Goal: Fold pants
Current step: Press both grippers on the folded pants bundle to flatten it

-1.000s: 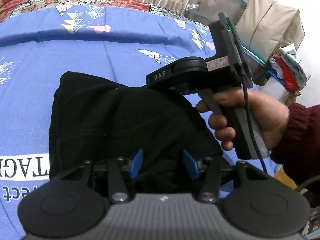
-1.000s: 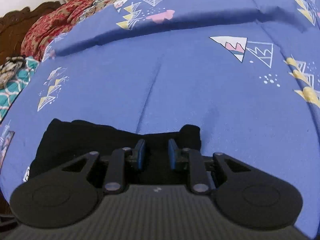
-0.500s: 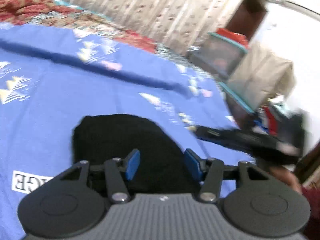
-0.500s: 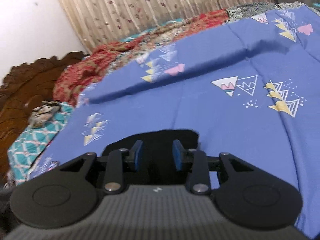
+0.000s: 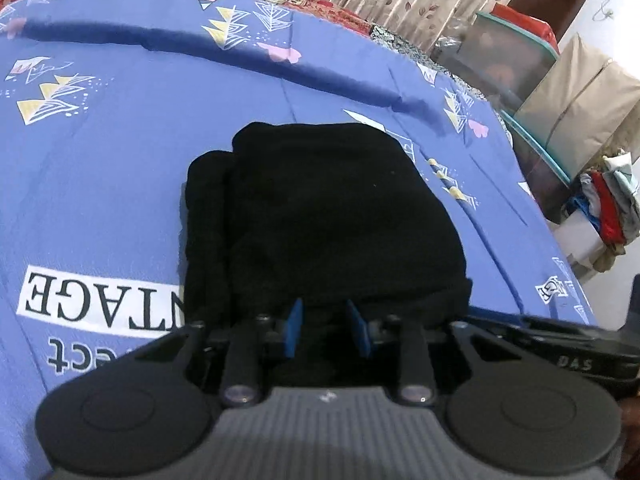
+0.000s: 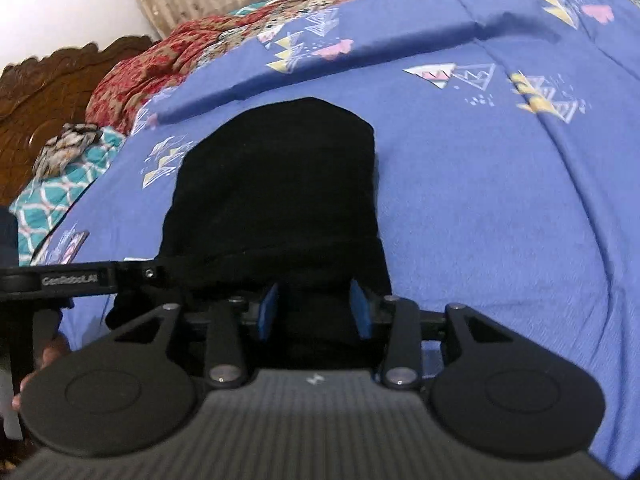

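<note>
The pants point(image 5: 320, 216) ahead of the left claw point(image 5: 329, 330) are matt black cloth, soft and light-swallowing, with a fine knit-like nap. Beneath them the bedsheet point(image 5: 128, 128) is smooth woven blue cotton-like cloth with flat printed shapes. The left claw itself is matt black plastic with blue rubbery pads point(image 5: 295, 324) and small shiny metal rivets point(image 5: 239, 392); its grey base is ribbed. Far left of the right claw point(image 6: 314, 312), the headboard point(image 6: 44, 92) is carved brown wood with a dull polish.
</note>
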Demonstrator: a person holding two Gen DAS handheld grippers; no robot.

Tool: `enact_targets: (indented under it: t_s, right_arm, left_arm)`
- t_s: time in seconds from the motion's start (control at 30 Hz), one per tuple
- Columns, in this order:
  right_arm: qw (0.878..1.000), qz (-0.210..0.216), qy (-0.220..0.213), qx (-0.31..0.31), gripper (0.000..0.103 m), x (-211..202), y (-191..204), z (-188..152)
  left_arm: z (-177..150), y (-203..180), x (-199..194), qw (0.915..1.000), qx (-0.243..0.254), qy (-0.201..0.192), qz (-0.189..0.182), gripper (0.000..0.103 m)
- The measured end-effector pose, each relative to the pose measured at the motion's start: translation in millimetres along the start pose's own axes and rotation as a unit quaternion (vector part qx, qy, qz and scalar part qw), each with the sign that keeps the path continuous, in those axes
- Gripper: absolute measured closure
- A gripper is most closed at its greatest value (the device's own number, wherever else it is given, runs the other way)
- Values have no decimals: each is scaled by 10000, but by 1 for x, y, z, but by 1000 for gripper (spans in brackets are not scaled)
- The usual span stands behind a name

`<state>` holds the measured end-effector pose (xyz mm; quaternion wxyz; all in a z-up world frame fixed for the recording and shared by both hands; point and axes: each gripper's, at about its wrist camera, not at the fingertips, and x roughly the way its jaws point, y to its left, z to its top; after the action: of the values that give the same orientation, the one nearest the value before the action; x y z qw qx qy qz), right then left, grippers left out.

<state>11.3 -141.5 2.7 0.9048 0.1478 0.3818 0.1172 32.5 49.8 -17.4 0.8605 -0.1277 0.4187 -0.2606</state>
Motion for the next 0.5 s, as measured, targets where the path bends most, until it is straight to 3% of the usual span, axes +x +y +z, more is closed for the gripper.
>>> enact_targets:
  t_s: [0.13, 0.23, 0.37, 0.5]
  right_arm:
    - [9994, 100, -340, -25, 61, -19, 6, 3]
    - [9974, 224, -680, 114, 61, -34, 4, 8]
    - [9942, 258, -1044, -94, 61, -47, 13, 18]
    - [9926, 425, -1133, -53, 70, -41, 16, 25]
  left_arm:
    - [4, -1, -9, 9999, -95, -28, 25, 73]
    - [6, -2, -23, 9996, -210, -142, -92, 65]
    - [4, -11, -41, 9990, -48, -405, -203, 62]
    - [1, -19, -36, 9992, 117, -324, -208, 62]
